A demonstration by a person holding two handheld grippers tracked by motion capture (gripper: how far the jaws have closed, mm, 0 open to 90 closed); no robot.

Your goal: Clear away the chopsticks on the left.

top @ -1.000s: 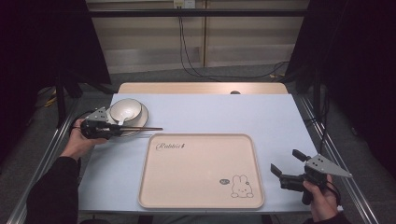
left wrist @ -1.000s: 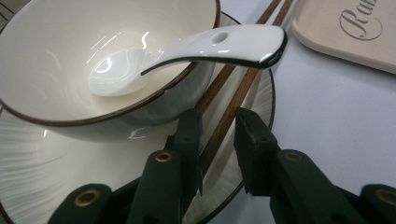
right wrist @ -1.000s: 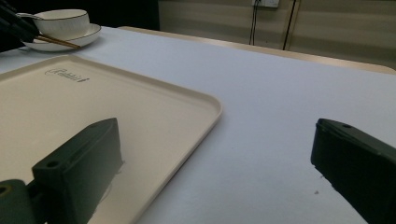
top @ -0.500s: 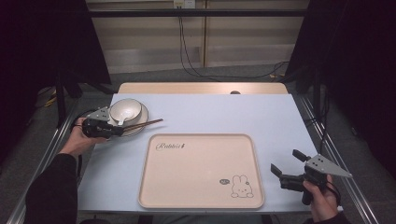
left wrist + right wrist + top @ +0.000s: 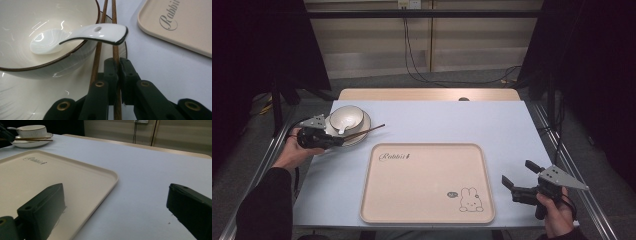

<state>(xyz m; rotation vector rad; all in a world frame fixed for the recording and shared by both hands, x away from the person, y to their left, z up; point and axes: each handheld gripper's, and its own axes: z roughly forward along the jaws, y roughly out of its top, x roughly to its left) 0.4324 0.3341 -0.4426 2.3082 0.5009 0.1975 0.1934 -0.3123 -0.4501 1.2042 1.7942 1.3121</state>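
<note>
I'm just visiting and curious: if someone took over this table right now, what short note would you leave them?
Left tongs: shut on one chopstick; its mate lies loose beside it, both across the plate.
Right tongs: open, holding nothing, beside the tray.
Bowl with spoon sits on the plate.
Done: the grip on that chopstick.
Left, probably: moving things onto the tray, which holds nothing.

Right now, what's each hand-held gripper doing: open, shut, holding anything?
Left hand-held gripper: shut on a chopstick by the bowl.
Right hand-held gripper: open, holding nothing, beside the tray.
</note>
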